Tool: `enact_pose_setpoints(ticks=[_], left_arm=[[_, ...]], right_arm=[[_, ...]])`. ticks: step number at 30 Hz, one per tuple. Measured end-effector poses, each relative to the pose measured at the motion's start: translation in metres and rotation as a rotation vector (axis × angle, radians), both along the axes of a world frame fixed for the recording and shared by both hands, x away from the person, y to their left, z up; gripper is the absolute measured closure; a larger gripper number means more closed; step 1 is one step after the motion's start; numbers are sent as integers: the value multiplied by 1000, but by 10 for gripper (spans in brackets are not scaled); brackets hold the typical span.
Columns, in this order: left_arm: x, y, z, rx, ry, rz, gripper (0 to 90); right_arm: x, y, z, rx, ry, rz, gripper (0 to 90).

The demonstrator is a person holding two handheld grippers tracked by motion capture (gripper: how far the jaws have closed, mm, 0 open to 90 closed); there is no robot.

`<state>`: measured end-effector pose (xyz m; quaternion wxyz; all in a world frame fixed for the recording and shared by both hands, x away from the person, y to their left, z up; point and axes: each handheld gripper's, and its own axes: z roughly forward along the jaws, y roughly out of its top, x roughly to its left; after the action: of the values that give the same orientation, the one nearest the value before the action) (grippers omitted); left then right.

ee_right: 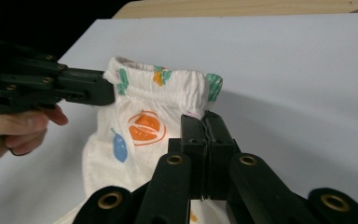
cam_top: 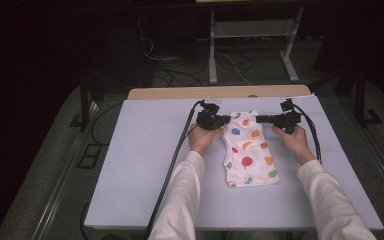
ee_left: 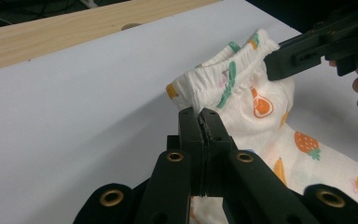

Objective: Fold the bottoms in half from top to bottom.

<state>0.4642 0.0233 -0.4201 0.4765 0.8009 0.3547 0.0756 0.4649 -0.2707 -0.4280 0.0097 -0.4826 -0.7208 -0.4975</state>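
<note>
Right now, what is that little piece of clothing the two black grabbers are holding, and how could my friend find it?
Look at the big white table. In its middle lies a small white garment printed with colourful fruit, its gathered elastic edge at the far end. The left gripper and right gripper each pinch one corner of that edge; it is the table's one patterned thing.
</note>
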Motion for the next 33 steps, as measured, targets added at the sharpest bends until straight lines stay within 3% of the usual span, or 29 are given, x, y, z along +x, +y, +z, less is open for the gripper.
enact_pose_setpoints(ticks=[8, 14, 24, 33], left_arm=[[-14, 7, 2, -47, -20, 9, 880], [-22, 7, 1, -62, -7, 8, 880], [-30, 4, 10, -75, -7, -4, 880], [-44, 5, 12, -94, 6, -6, 880]], right_arm=[[-16, 4, 9, -4, -50, 27, 876], [-21, 2, 9, -4, -40, 27, 876], [-30, -3, 12, 15, -32, 22, 876], [-42, -3, 17, -8, -37, 37, 876]])
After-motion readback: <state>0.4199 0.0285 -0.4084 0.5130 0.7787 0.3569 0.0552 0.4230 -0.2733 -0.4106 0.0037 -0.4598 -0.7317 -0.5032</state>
